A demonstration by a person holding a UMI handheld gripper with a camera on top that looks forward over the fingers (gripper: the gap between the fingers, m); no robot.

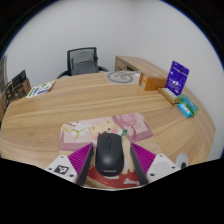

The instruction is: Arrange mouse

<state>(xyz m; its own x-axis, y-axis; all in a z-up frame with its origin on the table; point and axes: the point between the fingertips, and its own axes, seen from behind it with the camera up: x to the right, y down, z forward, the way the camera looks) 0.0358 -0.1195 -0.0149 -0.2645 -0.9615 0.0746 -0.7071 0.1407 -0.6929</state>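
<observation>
the fingers (107, 172), level over the mousepad (105, 133), stand spread around the mouse (107, 153).

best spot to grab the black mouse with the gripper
Take the black mouse across its two long flanks, coming from the rear. It lies lengthwise on the mouse pad between the open gripper fingers, its sides already facing the pads.

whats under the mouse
The black mouse lies on a printed mouse pad, between the tool's open fingers. The mouse covers the middle of the print; the pad sits on the wooden table.
</observation>
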